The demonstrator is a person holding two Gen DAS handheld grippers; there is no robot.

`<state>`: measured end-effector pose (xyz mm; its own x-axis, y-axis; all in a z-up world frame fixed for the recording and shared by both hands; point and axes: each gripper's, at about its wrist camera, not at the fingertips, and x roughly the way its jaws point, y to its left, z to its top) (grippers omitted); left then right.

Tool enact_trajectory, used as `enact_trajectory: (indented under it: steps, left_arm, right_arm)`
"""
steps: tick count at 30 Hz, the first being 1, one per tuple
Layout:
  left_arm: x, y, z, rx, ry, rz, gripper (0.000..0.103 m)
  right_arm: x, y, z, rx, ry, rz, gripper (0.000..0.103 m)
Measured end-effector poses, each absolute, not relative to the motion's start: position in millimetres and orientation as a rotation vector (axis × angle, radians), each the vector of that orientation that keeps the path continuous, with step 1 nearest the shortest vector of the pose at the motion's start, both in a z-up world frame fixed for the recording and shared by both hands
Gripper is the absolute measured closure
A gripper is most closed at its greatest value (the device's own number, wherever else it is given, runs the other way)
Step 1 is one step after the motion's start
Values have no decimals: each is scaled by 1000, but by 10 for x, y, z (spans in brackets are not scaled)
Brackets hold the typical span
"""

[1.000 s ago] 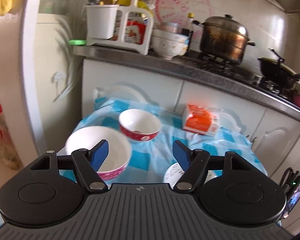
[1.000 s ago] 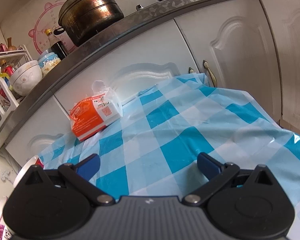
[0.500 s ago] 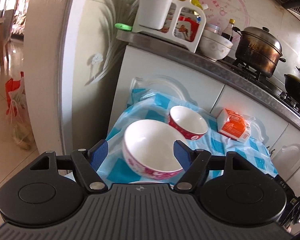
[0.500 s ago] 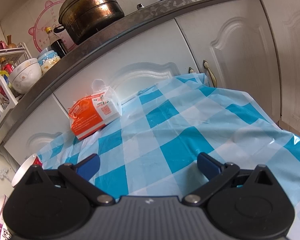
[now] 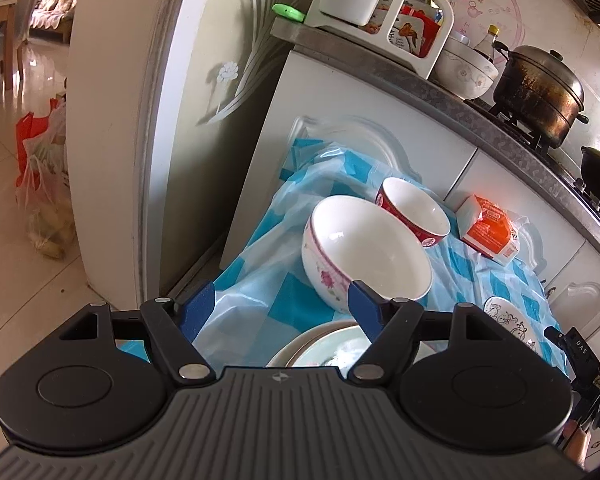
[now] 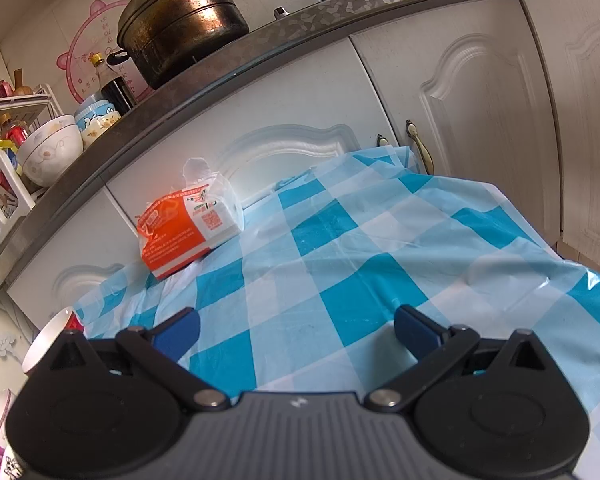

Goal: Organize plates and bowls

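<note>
Left hand-held gripper [image 5: 282,312] now nearer plate [image 5: 320,344]

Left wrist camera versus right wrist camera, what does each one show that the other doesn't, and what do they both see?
Only the left wrist view shows the open left gripper, the pale plate below it, the small cartoon-printed dish and the doorway to a tiled room.

Only the right wrist view shows the open right gripper and the bare right side of the blue checked tablecloth.

Both show the big white bowl with pink flowers, the red-sided bowl, the orange tissue pack and the dark lidded pot.
</note>
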<state>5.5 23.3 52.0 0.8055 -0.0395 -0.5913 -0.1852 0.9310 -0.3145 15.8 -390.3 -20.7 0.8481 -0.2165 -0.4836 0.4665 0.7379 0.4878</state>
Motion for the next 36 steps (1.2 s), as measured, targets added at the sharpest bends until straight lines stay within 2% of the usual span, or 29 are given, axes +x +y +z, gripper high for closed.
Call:
enact_trajectory:
  steps: [9, 36]
  left_arm:
    - [-35, 197, 401, -390, 672, 95, 13]
    - [-190, 49, 543, -333, 677, 107, 13]
  right_arm:
    - [156, -3898, -206, 642, 413, -386, 0]
    - [106, -3934, -215, 680, 384, -371, 0]
